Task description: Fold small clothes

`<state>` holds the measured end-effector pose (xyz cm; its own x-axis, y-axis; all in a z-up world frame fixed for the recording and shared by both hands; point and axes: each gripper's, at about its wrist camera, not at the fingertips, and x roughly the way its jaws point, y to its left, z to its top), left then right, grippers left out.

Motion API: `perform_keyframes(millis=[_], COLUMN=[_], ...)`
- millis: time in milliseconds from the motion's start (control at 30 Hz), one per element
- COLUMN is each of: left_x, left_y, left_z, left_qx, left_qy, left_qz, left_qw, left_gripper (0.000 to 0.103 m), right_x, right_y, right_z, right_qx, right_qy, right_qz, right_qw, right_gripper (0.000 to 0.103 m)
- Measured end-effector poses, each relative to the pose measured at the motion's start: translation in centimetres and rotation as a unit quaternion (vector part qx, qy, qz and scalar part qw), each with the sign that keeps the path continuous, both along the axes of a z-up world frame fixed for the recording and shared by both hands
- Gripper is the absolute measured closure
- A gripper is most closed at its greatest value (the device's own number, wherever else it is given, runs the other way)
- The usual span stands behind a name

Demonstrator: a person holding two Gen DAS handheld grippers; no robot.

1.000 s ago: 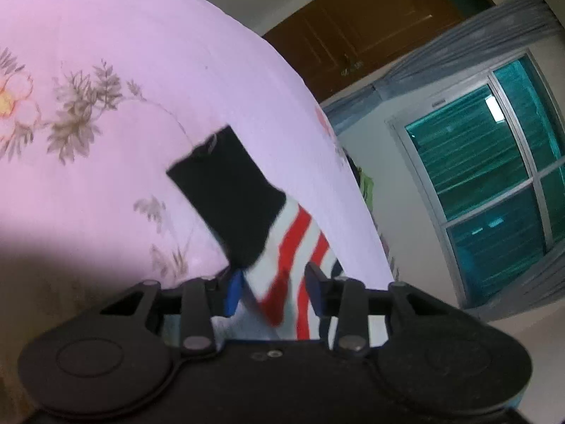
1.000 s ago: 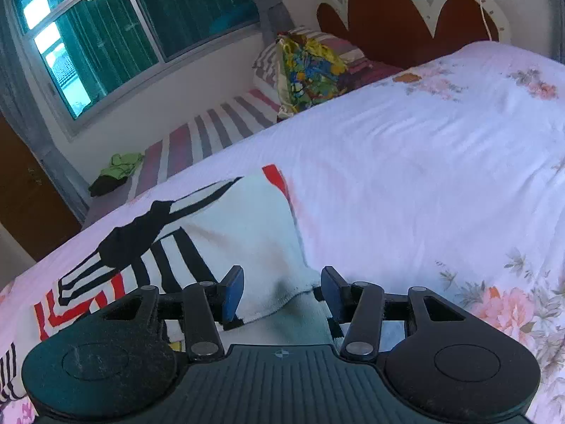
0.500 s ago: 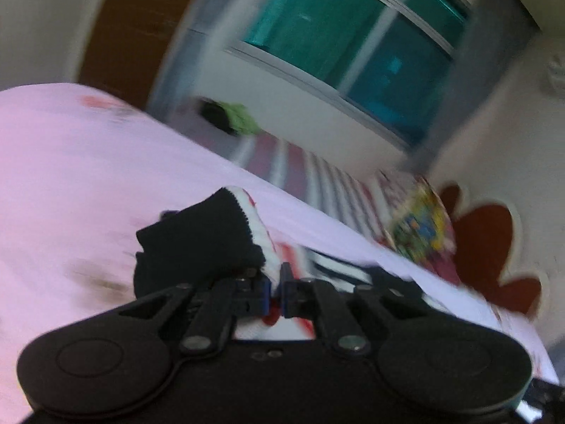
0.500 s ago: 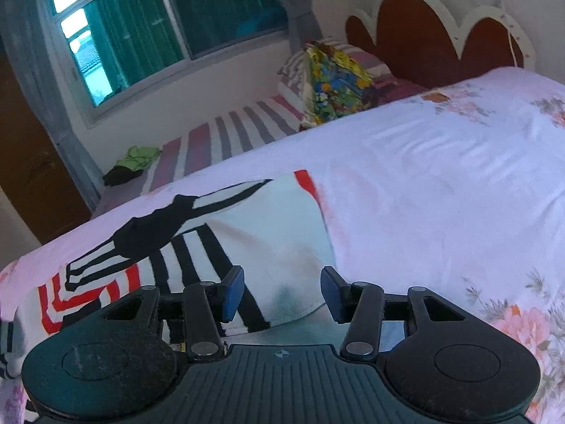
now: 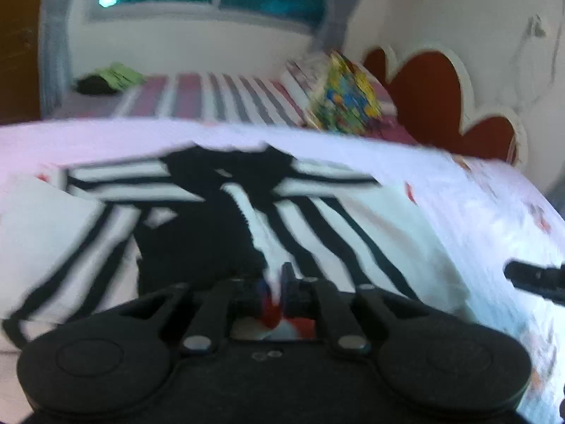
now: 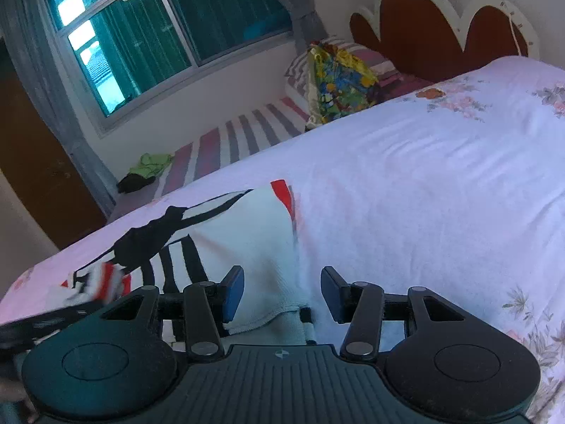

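A small striped garment, white with black and red stripes (image 5: 339, 219), lies spread on the pink floral bed sheet (image 6: 423, 183). My left gripper (image 5: 275, 288) is shut on a fold of this garment, a black, white and red piece held over the spread cloth. In the right wrist view the same held piece (image 6: 99, 282) shows at the left with the left gripper behind it. My right gripper (image 6: 282, 293) is open, its blue pads either side of the garment's white near edge (image 6: 268, 261), not touching it.
A second bed with a striped sheet (image 6: 219, 145) stands beyond, with a colourful pillow (image 6: 339, 81) and a green and black cloth (image 6: 144, 169). A red scalloped headboard (image 6: 441, 28) is at the right. A window (image 6: 169, 24) and a brown door (image 6: 31, 162) are behind.
My left gripper has shut on the garment piece and swung it over the spread garment. My right gripper stays open and has shifted only slightly.
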<state>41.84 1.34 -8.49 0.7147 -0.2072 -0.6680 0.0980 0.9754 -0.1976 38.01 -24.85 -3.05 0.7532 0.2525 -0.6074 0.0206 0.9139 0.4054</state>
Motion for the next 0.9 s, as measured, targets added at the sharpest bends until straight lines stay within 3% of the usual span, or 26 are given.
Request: perform_keyframes(millis=[67,100,200,333,433,500,600,700,800,900], left_x=[-0.6,-1.0,-2.4,-5.8,-9.1,-10.3,-10.1,-9.4,-8.8,-8.3], left_y=[-1.0,-1.7,-1.4,2.8,7.2,10.5,14.8,16.7,17.5,17.8], left_z=[-1.1,-1.2,-0.3,2.1,2.8,2.1,0.1,-1.1,-1.4,-1.3], left_qx=[-0.001,0.004,0.001,-0.002,0.043,0.079,0.077,0.088,0.066,0.058], left_qy=[0.006,-0.004,-0.021,-0.048,-0.059,-0.043,0.011,0.021,0.015,0.005], left_qz=[-0.009,-0.01,-0.01,0.02,0.069,0.103,0.132,0.149,0.152,0.152], left_qw=[0.9999,0.9999,0.9997,0.9987,0.9949,0.9906,0.9882,0.9848,0.9861,0.9867], left_gripper=[0.04,0.033,0.039,0.039,0.039,0.04,0.047,0.051,0.054,0.062], right_x=[0.1,0.1,0.5,1.1,1.4,1.6,1.7,1.8,1.5,1.5], right_y=[-0.4,-0.5,0.2,3.7,8.1,11.7,16.9,21.5,25.6,27.9], right_z=[0.1,0.2,0.6,0.8,0.7,0.6,0.1,-0.6,-1.7,-2.8], right_qx=[0.013,0.018,0.029,0.038,0.033,0.009,-0.053,-0.152,-0.253,-0.314], right_qy=[-0.003,-0.005,-0.007,-0.014,-0.021,-0.032,-0.052,-0.072,-0.088,-0.106], right_qz=[0.006,0.009,0.03,0.081,0.139,0.182,0.228,0.257,0.298,0.32], right_qw=[1.0,1.0,0.999,0.996,0.989,0.983,0.971,0.952,0.916,0.888], right_gripper=[0.054,0.054,0.054,0.054,0.054,0.054,0.054,0.053,0.053,0.054])
